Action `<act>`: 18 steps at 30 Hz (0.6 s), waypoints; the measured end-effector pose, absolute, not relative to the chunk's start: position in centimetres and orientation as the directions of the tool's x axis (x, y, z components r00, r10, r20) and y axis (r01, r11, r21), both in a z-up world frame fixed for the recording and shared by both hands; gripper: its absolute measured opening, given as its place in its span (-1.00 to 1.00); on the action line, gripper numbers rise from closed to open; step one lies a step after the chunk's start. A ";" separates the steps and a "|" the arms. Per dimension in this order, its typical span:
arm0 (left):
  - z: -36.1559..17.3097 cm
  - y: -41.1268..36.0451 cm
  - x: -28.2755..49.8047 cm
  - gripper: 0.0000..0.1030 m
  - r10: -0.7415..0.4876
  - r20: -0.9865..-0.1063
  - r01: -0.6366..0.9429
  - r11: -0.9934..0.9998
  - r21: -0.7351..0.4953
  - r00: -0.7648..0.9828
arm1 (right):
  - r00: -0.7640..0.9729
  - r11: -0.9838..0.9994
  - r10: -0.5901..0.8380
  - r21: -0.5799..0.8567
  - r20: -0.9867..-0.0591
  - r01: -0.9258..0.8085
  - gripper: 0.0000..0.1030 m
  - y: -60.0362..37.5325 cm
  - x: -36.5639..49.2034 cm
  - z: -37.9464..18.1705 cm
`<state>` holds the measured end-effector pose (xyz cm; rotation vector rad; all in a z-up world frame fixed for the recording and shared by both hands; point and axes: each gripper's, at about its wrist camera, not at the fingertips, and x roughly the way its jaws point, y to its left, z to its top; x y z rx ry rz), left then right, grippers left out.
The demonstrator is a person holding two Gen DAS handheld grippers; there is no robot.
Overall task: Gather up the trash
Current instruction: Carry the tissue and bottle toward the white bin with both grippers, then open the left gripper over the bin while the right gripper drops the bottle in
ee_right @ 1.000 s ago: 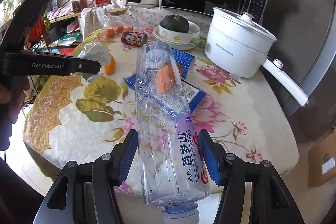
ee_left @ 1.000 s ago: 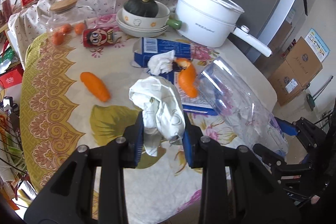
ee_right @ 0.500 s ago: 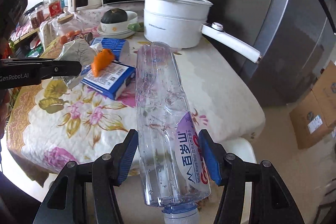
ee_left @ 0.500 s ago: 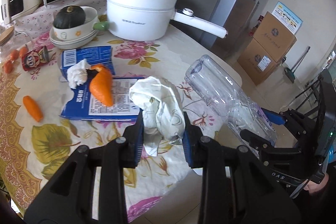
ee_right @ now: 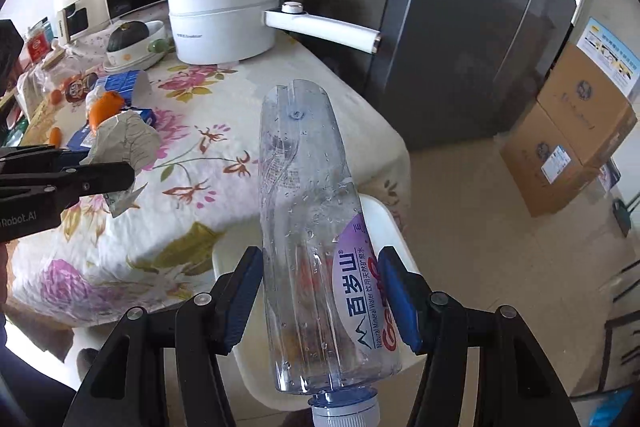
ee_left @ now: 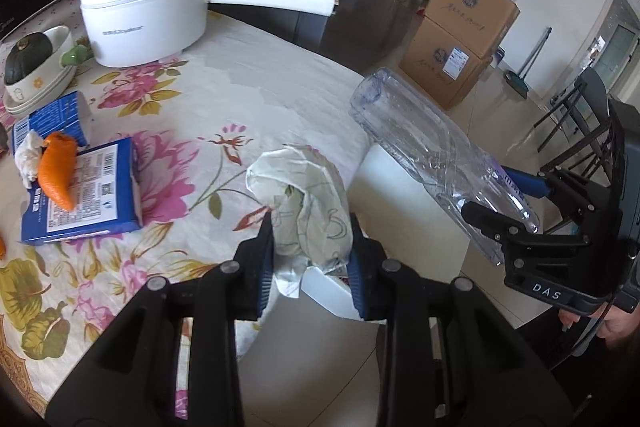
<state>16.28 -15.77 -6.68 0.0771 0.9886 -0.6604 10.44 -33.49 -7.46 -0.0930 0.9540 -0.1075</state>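
The carry-off step is judged in hand: crumpled paper [ee_left: 308,203] is clamped in the left hand-held gripper [ee_left: 312,259], the plastic bottle [ee_right: 320,239] in the right hand-held gripper [ee_right: 322,295], at lower centre beyond the worktop [ee_left: 248,99] edge. A bin, unseen, must be reached.

Clear, glossy plastic water bottle [ee_right: 320,247] with a smooth purple-and-white printed label. Crumpled white paper wad [ee_left: 308,203], matt and creased. Floral tablecloth [ee_left: 224,99], matt woven cloth. White lidded pot [ee_left: 148,15], smooth and glossy. Brown cardboard boxes [ee_left: 456,43], matt.
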 end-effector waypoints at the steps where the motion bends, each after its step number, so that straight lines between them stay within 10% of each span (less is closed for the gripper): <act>1: -6.9 -16.5 16.1 -0.34 -0.481 -0.798 0.561 0.797 -0.224 0.364 | 0.569 0.990 -0.140 -0.130 -0.810 0.058 0.18 -34.0 10.1 -7.4; 18: -12.7 -25.1 13.1 -0.30 -0.438 -0.874 0.703 0.689 -0.176 0.210 | 0.370 0.983 -0.141 -0.088 -0.918 0.159 0.19 -40.9 7.4 -10.8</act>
